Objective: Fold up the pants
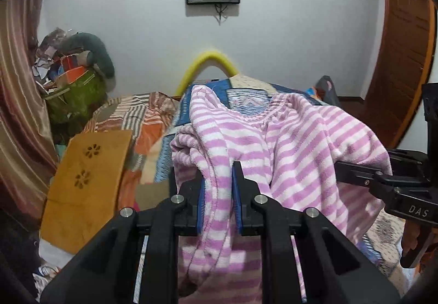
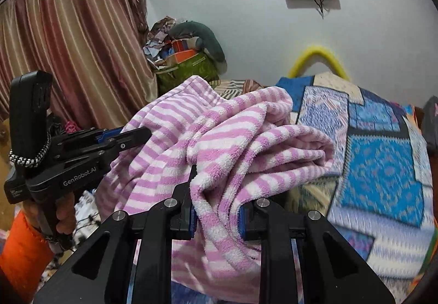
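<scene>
Both tongs, your left gripper (image 1: pixel 219 170) and right gripper (image 2: pixel 219 181), are clamped on the pink-striped fleece pants (image 1: pixel 287 139), tilted a bit downward and holding them bunched up above the patchwork bedspread (image 2: pixel 383 156).

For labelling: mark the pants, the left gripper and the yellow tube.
pants (image 1: pixel 301 139), left wrist view, striped fabric right of centre
left gripper (image 1: pixel 219 189), left wrist view, between its fingertips, shut on cloth
yellow tube (image 2: pixel 317 51), right wrist view, top of arch
</scene>
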Available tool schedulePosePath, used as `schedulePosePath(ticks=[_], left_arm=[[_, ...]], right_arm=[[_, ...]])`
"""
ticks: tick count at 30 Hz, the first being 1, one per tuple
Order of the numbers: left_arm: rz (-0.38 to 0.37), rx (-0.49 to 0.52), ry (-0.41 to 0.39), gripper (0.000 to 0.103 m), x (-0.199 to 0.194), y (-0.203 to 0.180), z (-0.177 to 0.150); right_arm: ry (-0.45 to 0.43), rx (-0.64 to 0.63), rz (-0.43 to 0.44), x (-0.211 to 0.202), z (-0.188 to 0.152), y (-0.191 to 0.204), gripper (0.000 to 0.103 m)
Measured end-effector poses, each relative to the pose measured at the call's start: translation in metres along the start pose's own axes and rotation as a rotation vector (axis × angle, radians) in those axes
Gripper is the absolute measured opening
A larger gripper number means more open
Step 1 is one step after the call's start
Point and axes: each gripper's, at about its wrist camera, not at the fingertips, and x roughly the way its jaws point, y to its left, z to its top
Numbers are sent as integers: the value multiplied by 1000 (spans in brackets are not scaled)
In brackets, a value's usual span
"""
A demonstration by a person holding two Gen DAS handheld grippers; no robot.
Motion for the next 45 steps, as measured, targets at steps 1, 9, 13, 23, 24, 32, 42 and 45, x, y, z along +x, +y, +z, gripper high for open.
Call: schedulePosePath(ticks=[1, 9, 13, 23, 24, 32, 42, 45], left_arm=[[8, 1, 6, 17, 10, 5, 2], [55, -27, 155, 18, 144, 54, -16], [194, -50, 298, 18, 218, 85, -60], [200, -188, 274, 18, 192, 137, -95], [187, -187, 260, 18, 178, 136, -93], [25, -139, 166, 18, 120, 79, -69], [105, 17, 239, 22, 173, 22, -96], [86, 1, 219, 23, 169, 28, -104]], right_arm=[[-2, -4, -5, 10, 3, -2, 20], [107, 57, -38, 115, -4, -40, 20], [222, 103, -118, 169, -43, -77, 20], [226, 80, -154, 127, -52, -83, 28], [223, 68, -172, 121, -53, -81, 30], [122, -45, -163, 91, -33, -49, 30], [305, -96, -169, 146, -81, -60, 27], [303, -152, -184, 133, -89, -55, 27]])
